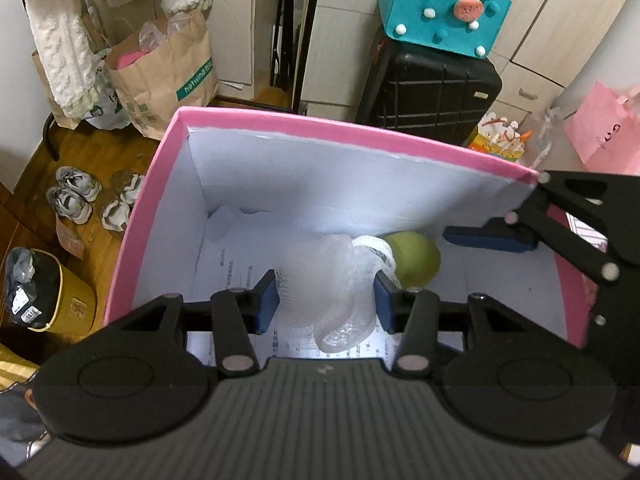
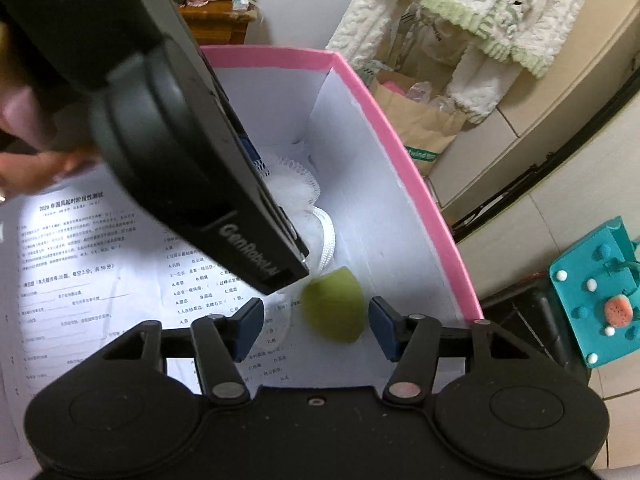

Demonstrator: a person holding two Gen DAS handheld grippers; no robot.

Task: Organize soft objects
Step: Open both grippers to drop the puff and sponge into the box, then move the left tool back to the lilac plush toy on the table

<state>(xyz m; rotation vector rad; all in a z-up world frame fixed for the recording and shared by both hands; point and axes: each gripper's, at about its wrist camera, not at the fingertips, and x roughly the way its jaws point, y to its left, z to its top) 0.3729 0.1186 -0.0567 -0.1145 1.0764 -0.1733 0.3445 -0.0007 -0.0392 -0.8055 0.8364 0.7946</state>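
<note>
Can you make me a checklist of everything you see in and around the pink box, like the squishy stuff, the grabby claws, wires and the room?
Surface: pink box, white inside, printed papers on its floor.
Job's things: white mesh bath pouf and green sponge lie inside the box.
Clutter: nothing seen in the box beyond these.
Grippers: left gripper has its jaws either side of the pouf; whether it is squeezing it, I cannot tell. Right gripper open, jaws either side of the sponge, not touching.
Cables: nothing seen.
Surroundings: black suitcase, teal felt bag, paper bag, shoes, wooden floor.
</note>
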